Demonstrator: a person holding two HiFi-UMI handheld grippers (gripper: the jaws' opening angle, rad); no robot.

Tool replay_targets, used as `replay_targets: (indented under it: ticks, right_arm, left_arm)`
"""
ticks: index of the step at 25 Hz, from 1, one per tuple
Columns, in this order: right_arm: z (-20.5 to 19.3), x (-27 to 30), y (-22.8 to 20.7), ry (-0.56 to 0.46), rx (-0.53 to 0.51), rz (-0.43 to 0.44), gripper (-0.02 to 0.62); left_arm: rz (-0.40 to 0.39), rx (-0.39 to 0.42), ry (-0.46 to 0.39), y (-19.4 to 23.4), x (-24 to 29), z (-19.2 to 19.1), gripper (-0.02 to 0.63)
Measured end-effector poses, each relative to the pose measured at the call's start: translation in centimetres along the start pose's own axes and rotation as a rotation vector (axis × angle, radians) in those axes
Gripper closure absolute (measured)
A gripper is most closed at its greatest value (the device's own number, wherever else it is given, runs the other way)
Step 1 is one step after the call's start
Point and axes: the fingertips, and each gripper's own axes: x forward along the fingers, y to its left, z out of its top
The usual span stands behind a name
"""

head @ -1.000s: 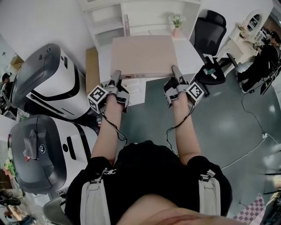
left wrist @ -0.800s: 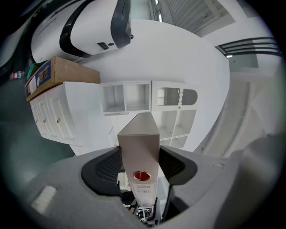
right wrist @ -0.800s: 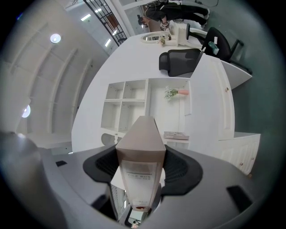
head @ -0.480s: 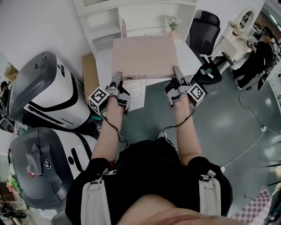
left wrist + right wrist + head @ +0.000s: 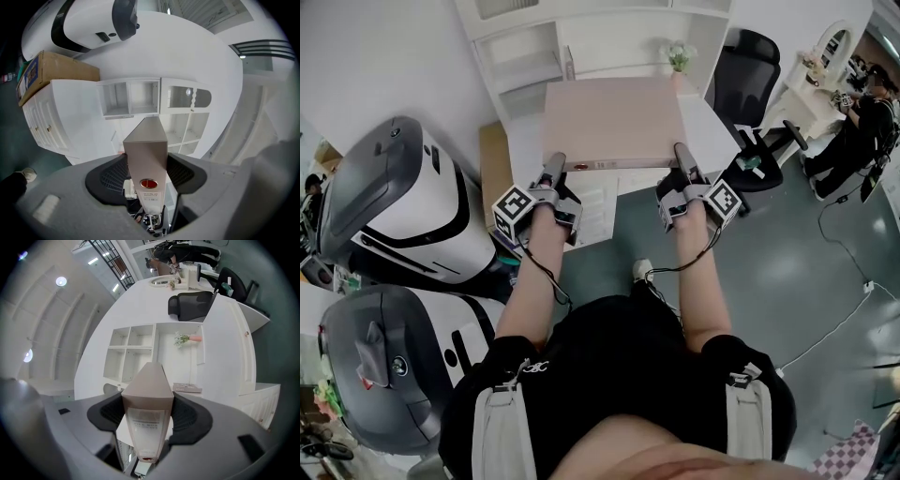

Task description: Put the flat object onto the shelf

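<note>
Head view shows the box (image 5: 614,122) held flat and level above the desk (image 5: 719,120). The left gripper (image 5: 553,167) pinches its near edge at the left corner and the right gripper (image 5: 682,157) at the right corner, while the far edge points toward the shelf (image 5: 520,56). Each gripper view confirms the hold: both pairs of jaws are closed narrowly on the box's spine, pads pressed against its two broad faces. The box is not yet on the shelf. To do this well, I judge both hands should advance together at one height, so the box neither twists nor slips from the corner grips. They should aim at an opening wide enough for it and steer clear of the plant (image 5: 678,56) near the far right corner. Release should wait until the box's weight rests on the shelf board.
</note>
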Motion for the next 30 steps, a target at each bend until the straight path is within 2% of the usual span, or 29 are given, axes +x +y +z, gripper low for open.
replay_targets:
  ticks: [8,21,27,30]
  right_arm:
    - [4.2,6.5,-2.6,0.019,0.021,0.016,0.316]
    - [14.5,19.3,-7.5,0.092,0.061,0.011,0.316]
    - [19.8,25.4,-8.5,0.146,0.074,0.015,0.316]
    - [21.2,27.8,-8.7,0.18,0.078,0.014,0.316]
  left_arm:
    - [-0.001,0.025,-0.026,0.4,7.0,0.9,0.342]
    - [0.038,0.028,-0.089,1.2,21.8,0.6,0.342]
    - [0.046,0.027,-0.14,0.3,28.5,-0.1,0.344]
    - [0.046,0.029,-0.171,0.0,30.5,-0.1,0.344]
